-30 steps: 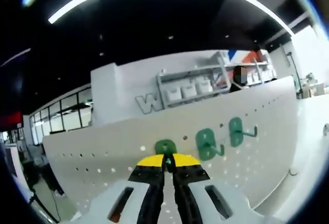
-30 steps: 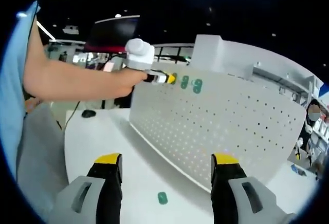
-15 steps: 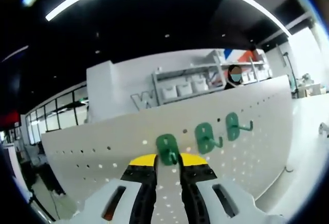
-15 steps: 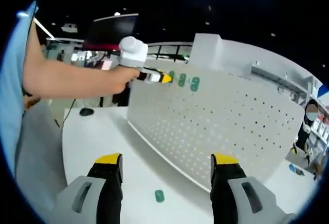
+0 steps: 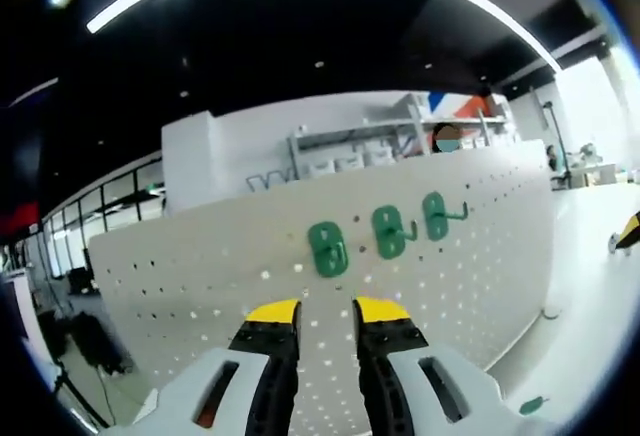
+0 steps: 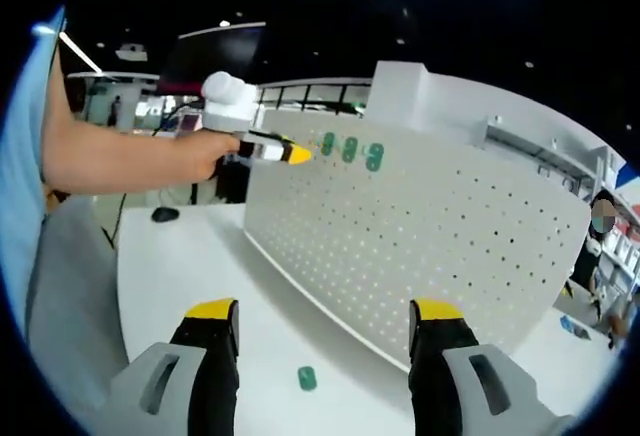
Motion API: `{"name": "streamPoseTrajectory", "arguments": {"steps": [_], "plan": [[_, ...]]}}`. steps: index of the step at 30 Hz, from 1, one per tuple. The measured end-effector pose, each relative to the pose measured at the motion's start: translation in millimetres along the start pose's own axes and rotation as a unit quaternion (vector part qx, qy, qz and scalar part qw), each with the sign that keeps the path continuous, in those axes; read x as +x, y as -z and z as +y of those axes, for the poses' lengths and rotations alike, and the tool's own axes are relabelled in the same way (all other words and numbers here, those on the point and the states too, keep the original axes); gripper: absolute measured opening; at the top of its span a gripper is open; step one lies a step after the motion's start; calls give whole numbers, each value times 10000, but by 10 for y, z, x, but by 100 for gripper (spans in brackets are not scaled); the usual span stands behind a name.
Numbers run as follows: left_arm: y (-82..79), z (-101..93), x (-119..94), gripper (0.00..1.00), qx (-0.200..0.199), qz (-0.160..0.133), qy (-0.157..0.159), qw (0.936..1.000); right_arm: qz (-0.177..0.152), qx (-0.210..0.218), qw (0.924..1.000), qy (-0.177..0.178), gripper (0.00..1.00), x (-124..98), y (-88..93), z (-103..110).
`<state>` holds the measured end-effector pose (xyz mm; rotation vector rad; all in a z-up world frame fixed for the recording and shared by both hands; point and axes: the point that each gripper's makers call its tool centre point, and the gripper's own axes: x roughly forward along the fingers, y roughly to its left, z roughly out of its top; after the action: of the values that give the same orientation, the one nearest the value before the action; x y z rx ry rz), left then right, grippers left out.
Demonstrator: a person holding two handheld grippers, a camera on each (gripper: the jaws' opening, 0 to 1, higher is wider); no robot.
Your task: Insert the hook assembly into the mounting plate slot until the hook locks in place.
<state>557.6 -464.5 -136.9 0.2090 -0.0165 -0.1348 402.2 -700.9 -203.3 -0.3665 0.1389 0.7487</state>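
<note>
Three green hooks [image 5: 328, 248] sit on the pegboard [image 5: 480, 256]; both hand-held grippers, left [image 5: 327, 312] and right [image 6: 323, 308], gape empty.

Left gripper [image 5: 326, 308] jaws slightly parted; right gripper [image 6: 324, 308] wide.

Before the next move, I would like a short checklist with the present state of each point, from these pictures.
1. Three green hooks sit on the white pegboard: ok. The nearest hook, the middle hook and the far hook stand in a row.
2. Nearest hook fully locked: cannot tell.
3. Left gripper free of the hook: ok, jaws apart, nothing between them, short of the board.
4. Right gripper empty: ok, jaws wide open above the white table.
5. Spare green piece within sight on the table: ok.
6. Whether that piece is another hook: cannot tell, too small.
</note>
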Motion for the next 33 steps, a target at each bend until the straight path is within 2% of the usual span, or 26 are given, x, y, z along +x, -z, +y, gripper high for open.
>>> {"name": "streamPoseTrajectory", "arguments": {"steps": [12, 19, 33], "plan": [[5, -107, -249, 22, 103, -95, 311, 9994, 66, 95, 9999, 64, 69, -5, 113, -56], [130, -113, -442, 22, 115, -2, 507, 9986, 208, 189, 9996, 27, 68, 53, 276, -45], [381, -270, -897, 20, 72, 224, 1013, 9946, 489, 378, 9981, -72, 67, 133, 584, 11]]}}
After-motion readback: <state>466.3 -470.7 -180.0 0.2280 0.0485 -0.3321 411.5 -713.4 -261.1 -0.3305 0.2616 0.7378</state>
